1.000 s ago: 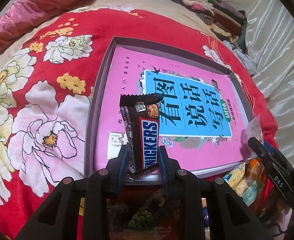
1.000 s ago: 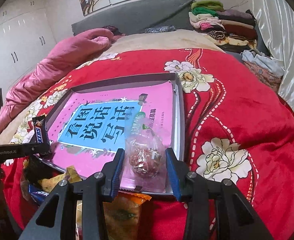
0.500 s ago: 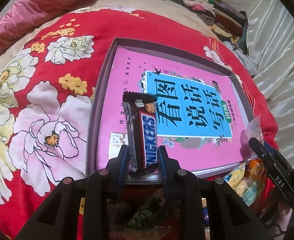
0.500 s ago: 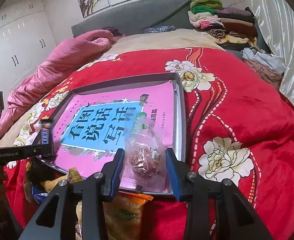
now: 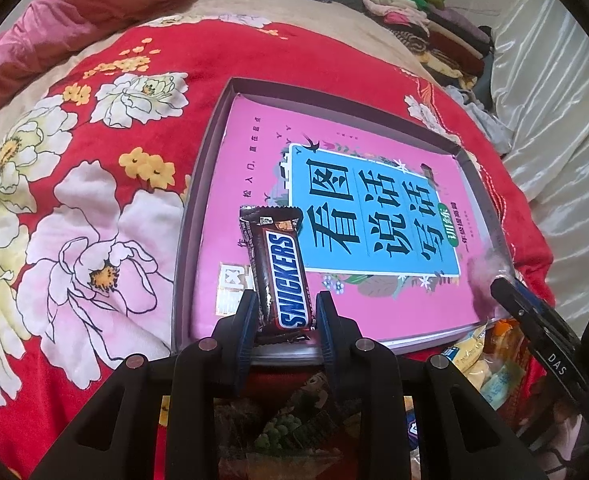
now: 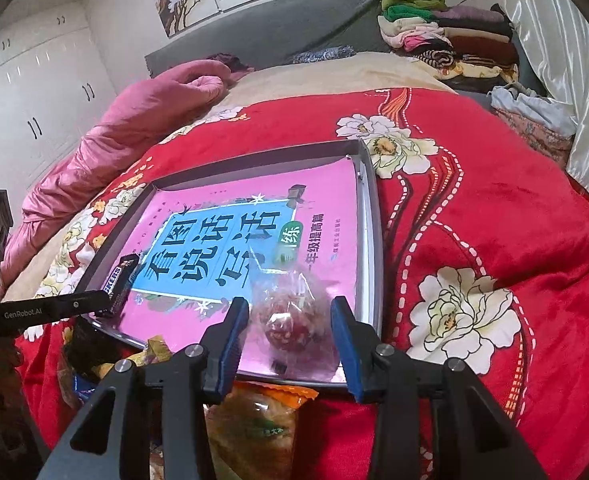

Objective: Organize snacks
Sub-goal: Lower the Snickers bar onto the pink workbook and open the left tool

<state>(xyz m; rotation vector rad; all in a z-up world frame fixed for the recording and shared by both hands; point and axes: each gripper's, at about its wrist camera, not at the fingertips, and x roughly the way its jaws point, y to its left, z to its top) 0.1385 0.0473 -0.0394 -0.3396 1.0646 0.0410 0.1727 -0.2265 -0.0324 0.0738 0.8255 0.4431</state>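
My left gripper (image 5: pixel 282 320) is shut on the lower end of a brown Snickers bar (image 5: pixel 280 268). The bar leans forward, logo up, over the near left part of a pink book (image 5: pixel 254 152) that lies in a grey tray (image 5: pixel 198 200). In the right wrist view the same bar (image 6: pixel 120 280) shows at the tip of the left gripper's finger (image 6: pixel 74 305). My right gripper (image 6: pixel 290 316) is shut on a clear bag of reddish snack (image 6: pixel 294 328), blurred, low over the book's near right corner (image 6: pixel 334 208). The tray's right rim (image 6: pixel 370 240) runs just beside it.
The tray rests on a bed with a red floral blanket (image 5: pixel 94 200). Several loose snack packets (image 6: pixel 254 428) lie in a heap below both grippers at the tray's near edge. A pink quilt (image 5: pixel 74 12) and folded clothes (image 6: pixel 446 36) sit at the far end.
The Snickers bar has swung in the left grip from upright and edge-on to leaning forward with its logo up. The clear bag in the right gripper has sagged lower and blurred.
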